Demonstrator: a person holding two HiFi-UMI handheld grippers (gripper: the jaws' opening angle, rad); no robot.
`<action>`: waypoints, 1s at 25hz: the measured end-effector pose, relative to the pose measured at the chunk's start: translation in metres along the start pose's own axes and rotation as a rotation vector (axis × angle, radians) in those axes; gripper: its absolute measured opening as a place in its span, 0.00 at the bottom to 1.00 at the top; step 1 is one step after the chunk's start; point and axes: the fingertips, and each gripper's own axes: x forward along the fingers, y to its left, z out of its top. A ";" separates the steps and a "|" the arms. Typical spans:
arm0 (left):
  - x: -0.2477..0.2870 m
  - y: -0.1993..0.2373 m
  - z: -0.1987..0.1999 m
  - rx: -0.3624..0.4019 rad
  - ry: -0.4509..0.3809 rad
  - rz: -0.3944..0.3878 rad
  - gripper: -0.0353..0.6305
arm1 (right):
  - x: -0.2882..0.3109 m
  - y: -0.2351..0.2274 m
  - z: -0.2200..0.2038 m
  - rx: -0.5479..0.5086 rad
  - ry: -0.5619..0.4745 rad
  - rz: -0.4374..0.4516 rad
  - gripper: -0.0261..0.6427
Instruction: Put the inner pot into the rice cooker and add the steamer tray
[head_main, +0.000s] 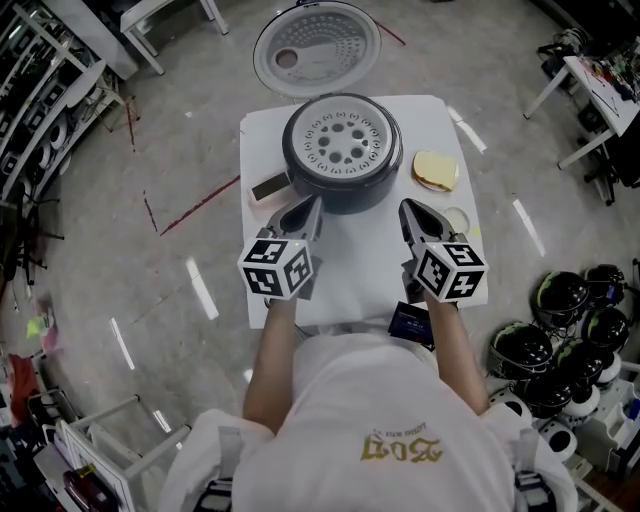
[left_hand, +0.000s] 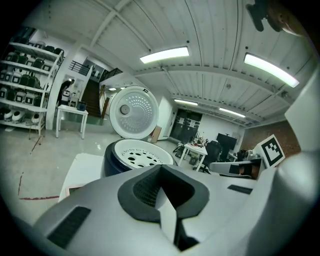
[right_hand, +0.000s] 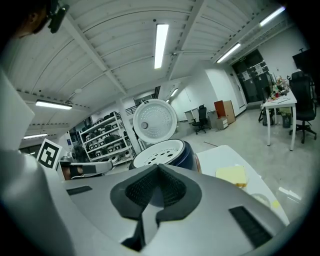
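Steamer tray (head_main: 341, 143) fills the rice cooker (head_main: 340, 203) — left gripper (head_main: 303, 212) and right gripper (head_main: 417, 215), fingers (left_hand: 110, 200) clenched empty.

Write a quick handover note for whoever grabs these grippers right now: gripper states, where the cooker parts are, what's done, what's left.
Left gripper: shut, empty, just short of the cooker's front.
Right gripper: shut, empty, alongside it.
Steamer tray sits in the rice cooker on the table; lid stands open behind.
Inner pot: hidden under the tray, presumably in.
Left: probably nothing, unless the lid should be closed.
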 end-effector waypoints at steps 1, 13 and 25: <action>-0.001 -0.001 0.000 -0.001 0.000 -0.001 0.08 | -0.001 0.000 -0.001 -0.001 0.002 -0.002 0.06; -0.004 -0.004 -0.003 0.001 0.008 -0.009 0.08 | -0.003 -0.002 -0.006 -0.009 0.018 -0.018 0.06; 0.002 -0.004 0.003 -0.038 -0.005 -0.046 0.08 | -0.003 -0.008 0.000 -0.002 0.022 -0.034 0.06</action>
